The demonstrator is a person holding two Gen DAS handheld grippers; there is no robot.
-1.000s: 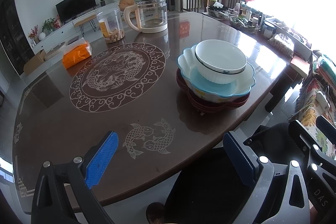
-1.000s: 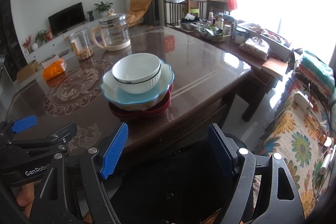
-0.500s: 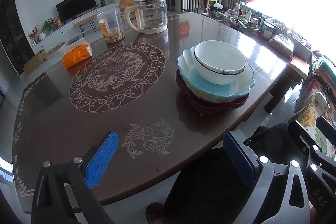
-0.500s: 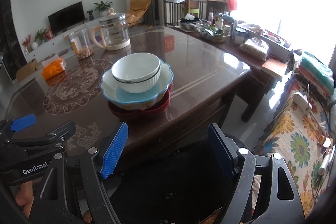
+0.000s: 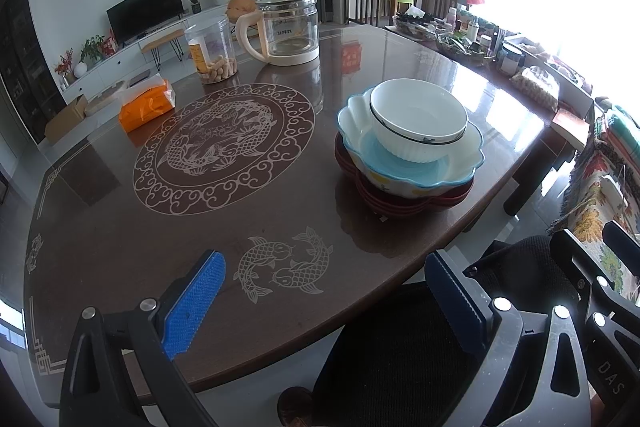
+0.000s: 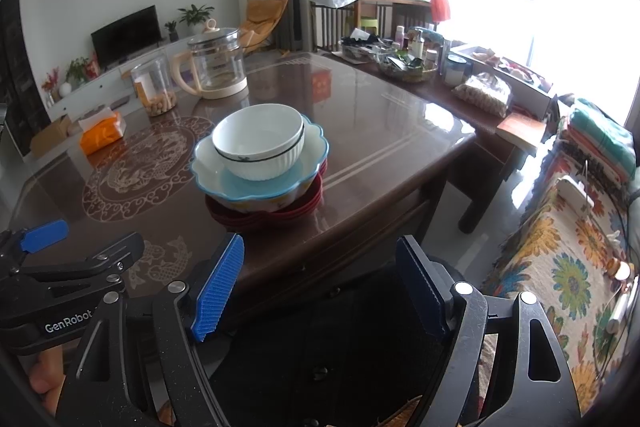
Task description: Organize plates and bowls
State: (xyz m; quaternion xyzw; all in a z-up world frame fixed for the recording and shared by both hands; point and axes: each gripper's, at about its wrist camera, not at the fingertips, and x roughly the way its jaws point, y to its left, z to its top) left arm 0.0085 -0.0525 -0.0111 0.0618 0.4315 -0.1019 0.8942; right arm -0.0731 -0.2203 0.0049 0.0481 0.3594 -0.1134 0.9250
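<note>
A white ribbed bowl sits inside a pale blue scalloped bowl, which rests on stacked dark red plates near the brown table's right front edge. The same stack shows in the right wrist view: white bowl, blue bowl, red plates. My left gripper is open and empty over the table's front edge, well short of the stack. My right gripper is open and empty, off the table's front edge, below the stack. The left gripper also appears at the left of the right wrist view.
A glass kettle, a clear jar of snacks and an orange tissue pack stand at the table's far side. A cluttered side table lies to the right. A black chair back is below the grippers.
</note>
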